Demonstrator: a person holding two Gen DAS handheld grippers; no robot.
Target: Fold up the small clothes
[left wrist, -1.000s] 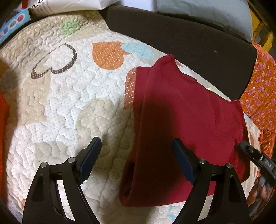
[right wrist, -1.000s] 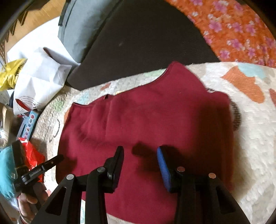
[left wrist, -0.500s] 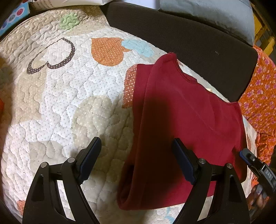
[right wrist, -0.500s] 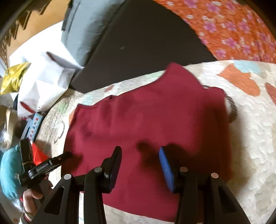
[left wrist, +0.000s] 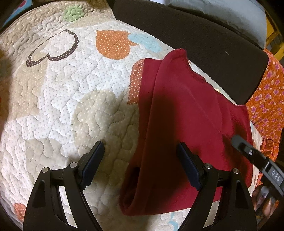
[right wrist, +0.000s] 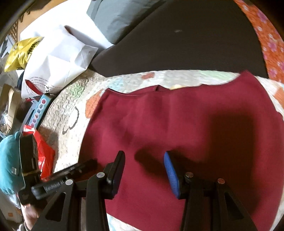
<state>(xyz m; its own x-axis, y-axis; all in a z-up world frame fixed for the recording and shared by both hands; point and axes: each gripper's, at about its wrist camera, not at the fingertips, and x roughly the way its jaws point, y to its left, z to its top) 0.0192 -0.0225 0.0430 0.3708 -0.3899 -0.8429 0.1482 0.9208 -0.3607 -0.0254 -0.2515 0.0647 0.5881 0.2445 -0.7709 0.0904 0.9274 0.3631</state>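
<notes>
A dark red small garment (left wrist: pixel 186 124) lies folded flat on the quilted heart-patterned blanket (left wrist: pixel 62 99). It also shows in the right wrist view (right wrist: pixel 177 128). My left gripper (left wrist: pixel 140 152) is open and empty, hovering over the garment's left folded edge. My right gripper (right wrist: pixel 143 160) is open and empty above the garment's near part. The right gripper's tip shows in the left wrist view (left wrist: pixel 248 152), at the garment's right side. The left gripper shows in the right wrist view (right wrist: pixel 58 177), at the garment's left edge.
A dark cushion (left wrist: pixel 204 39) and a grey pillow (left wrist: pixel 221 12) lie behind the blanket. An orange flowered cloth (left wrist: pixel 266 99) is at the right. A white paper bag (right wrist: pixel 58 58), a yellow bag (right wrist: pixel 21 51), a red packet (right wrist: pixel 44 151) and a teal item (right wrist: pixel 7 165) crowd the left side.
Both grippers have shifted left over the garment, so it sits further right in both views. The right gripper's tip has come further onto the garment's right side. The jaws stay open.
</notes>
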